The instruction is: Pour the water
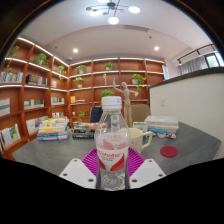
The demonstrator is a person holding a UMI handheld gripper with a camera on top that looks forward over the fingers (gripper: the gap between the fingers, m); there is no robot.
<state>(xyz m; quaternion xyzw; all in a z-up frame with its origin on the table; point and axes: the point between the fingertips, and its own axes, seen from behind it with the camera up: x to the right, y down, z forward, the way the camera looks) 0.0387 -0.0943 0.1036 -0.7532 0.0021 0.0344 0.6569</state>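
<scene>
A clear plastic water bottle (pixel 112 140) with a red and white label and no cap on its neck stands upright between my fingers. My gripper (pixel 112 163) is shut on the bottle, the magenta pads (pixel 92 160) pressing its label at both sides. Behind the bottle a pale cup (pixel 136 138) with a handle stands on the grey table (pixel 60 150). A red cap (pixel 169 151) lies on the table to the right of the fingers.
A stack of books and boxes (pixel 52 128) sits at the table's left. A clear container (pixel 161 125) stands at the back right. A wooden mannequin figure (pixel 124 100) stands beyond the table, with bookshelves (pixel 30 90) along the walls.
</scene>
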